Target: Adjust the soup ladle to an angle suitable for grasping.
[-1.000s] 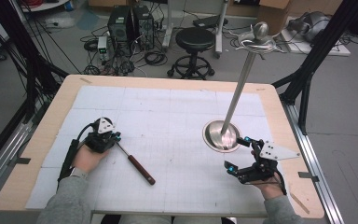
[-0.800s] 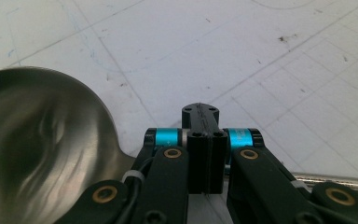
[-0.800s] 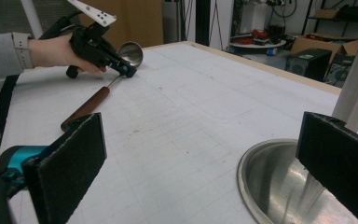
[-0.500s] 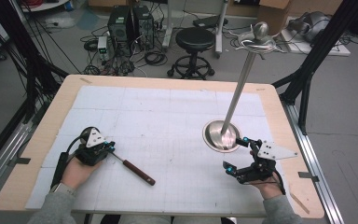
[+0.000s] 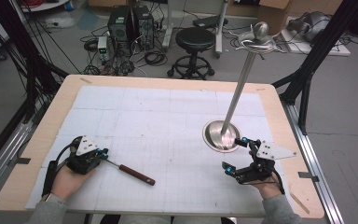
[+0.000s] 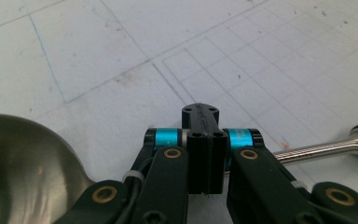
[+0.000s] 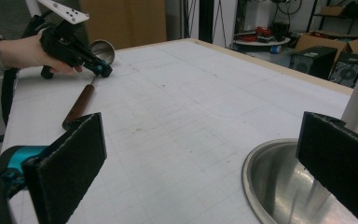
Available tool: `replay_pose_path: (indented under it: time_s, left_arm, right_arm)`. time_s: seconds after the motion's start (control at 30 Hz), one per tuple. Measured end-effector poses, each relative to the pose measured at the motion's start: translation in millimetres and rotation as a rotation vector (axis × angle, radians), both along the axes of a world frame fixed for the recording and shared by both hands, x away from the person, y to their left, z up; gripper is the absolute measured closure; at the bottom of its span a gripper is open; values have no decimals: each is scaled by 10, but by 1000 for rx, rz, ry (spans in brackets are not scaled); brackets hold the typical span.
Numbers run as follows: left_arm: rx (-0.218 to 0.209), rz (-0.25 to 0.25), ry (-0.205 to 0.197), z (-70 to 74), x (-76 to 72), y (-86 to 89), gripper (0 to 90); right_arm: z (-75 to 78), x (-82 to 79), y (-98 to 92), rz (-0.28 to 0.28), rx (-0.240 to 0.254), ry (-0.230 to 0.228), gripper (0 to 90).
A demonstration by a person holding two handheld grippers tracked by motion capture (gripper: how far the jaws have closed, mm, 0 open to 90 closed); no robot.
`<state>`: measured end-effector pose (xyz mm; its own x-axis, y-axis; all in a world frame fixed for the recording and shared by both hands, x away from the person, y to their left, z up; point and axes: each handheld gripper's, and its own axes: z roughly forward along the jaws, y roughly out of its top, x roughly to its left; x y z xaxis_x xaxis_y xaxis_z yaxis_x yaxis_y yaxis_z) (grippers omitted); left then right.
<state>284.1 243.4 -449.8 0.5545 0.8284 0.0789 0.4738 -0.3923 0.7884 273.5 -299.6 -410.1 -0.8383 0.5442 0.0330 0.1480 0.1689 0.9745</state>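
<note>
A ladle with a steel bowl (image 6: 23,163), a thin steel shaft (image 6: 317,148) and a brown wooden handle (image 5: 137,174) lies on the white mat at the near left. My left gripper (image 5: 106,153) is shut, and its closed jaws (image 6: 200,112) lie across the shaft just by the bowl. I see nothing between the pads. From the right gripper view the left gripper (image 7: 103,70) touches the shaft in front of the bowl (image 7: 101,49). My right gripper (image 5: 231,153) stands open at the near right, with its pads (image 7: 70,163) wide apart beside the stand's round base (image 7: 279,182).
A steel stand with a round dish base (image 5: 216,135) and a tall leaning pole (image 5: 240,88) rises at the right of the table. The wooden table edge (image 5: 37,140) frames the mat. Behind the table are a stool (image 5: 194,39) and computer cases (image 5: 126,21).
My left hand has moved left and toward the near edge. The ladle's bowl end swung along with it while the wooden handle's end hardly shifted. The right hand has kept still.
</note>
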Motion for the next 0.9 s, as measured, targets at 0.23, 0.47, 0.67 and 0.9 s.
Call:
replay_pose_path:
  time_s: [0.23,0.47,0.67,0.9]
  left_arm:
    - [-10,31,7,-1,-200,56,897]
    - [-17,51,26,14,-347,102,897]
    - [-29,74,36,19,-457,146,896]
    - [-30,90,40,23,-567,165,896]
  right_arm:
    - [-3,7,11,3,-3,-5,6]
    - [1,-6,19,7,-4,8,6]
    - [6,-10,28,5,1,5,6]
    - [2,1,35,8,-4,-4,6]
